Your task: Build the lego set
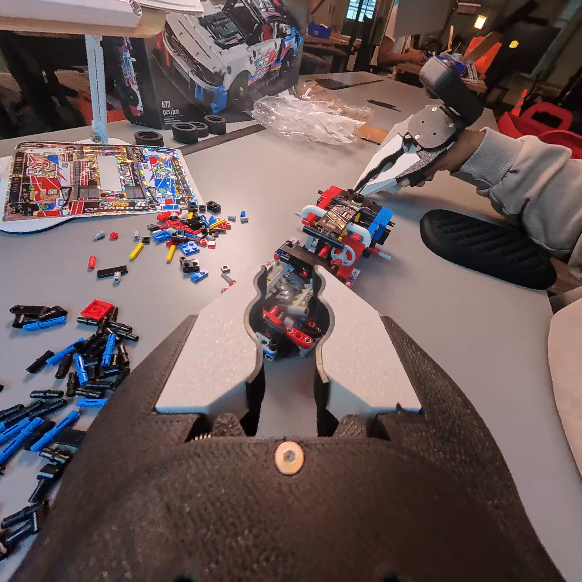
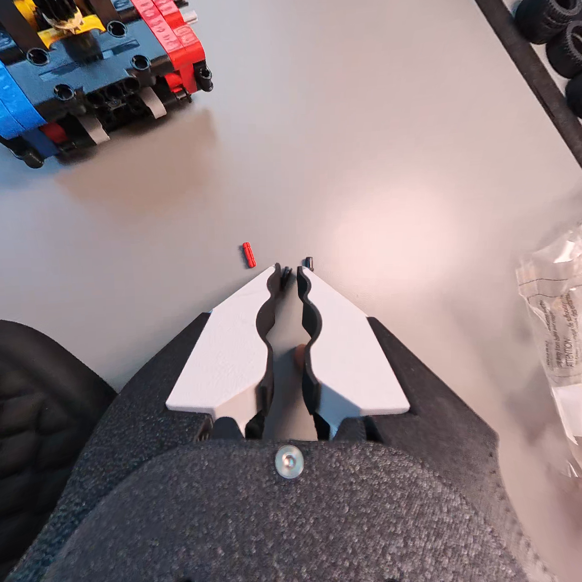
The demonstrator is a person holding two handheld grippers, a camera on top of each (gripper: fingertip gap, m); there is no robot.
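Note:
The part-built lego car (image 1: 340,233), in red, blue and black, lies on the grey table (image 1: 441,346). My left gripper (image 1: 289,271) is shut around its near end, one finger on each side. My right gripper (image 1: 359,189) rests its tips on the table beside the car's far end. In the right wrist view the right gripper (image 2: 288,271) is narrowly open, with a small black piece (image 2: 286,274) lying between its tips. A second small black piece (image 2: 308,261) and a small red axle (image 2: 249,254) lie just beyond. The car's end (image 2: 94,72) is at the upper left.
Loose mixed pieces (image 1: 189,226) and black and blue pins (image 1: 88,356) lie to the left. A sticker sheet (image 1: 94,179), the set's box (image 1: 220,63), tyres (image 1: 185,130) and a clear bag (image 1: 308,116) are behind. A black pad (image 1: 485,248) lies at the right. The gap from one gripper's tips to the other's is roughly 35 cm.

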